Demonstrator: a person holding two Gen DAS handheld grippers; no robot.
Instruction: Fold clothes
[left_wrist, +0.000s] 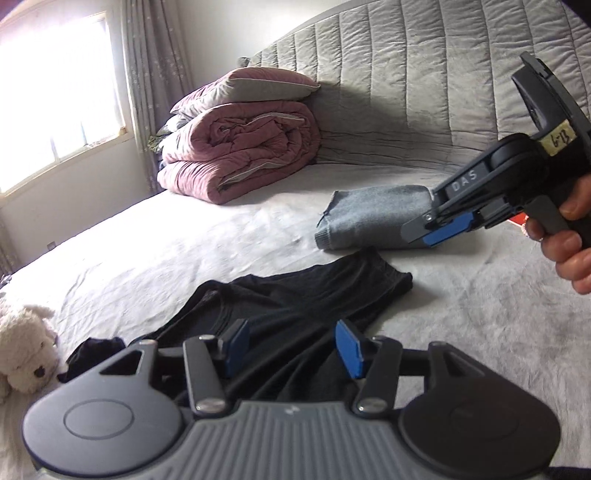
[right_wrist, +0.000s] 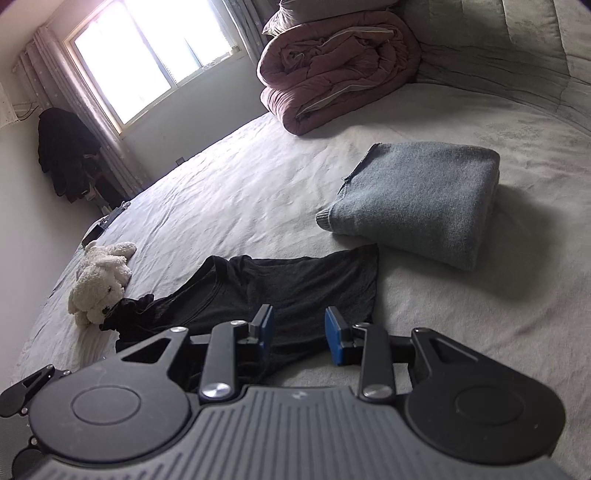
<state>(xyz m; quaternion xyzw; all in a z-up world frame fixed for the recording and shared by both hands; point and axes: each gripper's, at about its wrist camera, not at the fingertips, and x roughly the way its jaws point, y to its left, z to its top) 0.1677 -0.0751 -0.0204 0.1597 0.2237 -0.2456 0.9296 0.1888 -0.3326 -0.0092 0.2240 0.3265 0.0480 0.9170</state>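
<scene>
A black shirt lies loosely spread on the pale bed sheet, rumpled at its left end. My left gripper hovers just above its near part, open, with nothing between the blue pads. A hand holds my right gripper at the right, in front of a folded grey sweater. In the right wrist view the right gripper is also open and empty over the black shirt. The grey sweater rests just beyond the shirt's far right corner.
A folded pink quilt with a pillow on top sits by the padded grey headboard. A white plush toy lies at the shirt's left end. Dark clothes hang by the window.
</scene>
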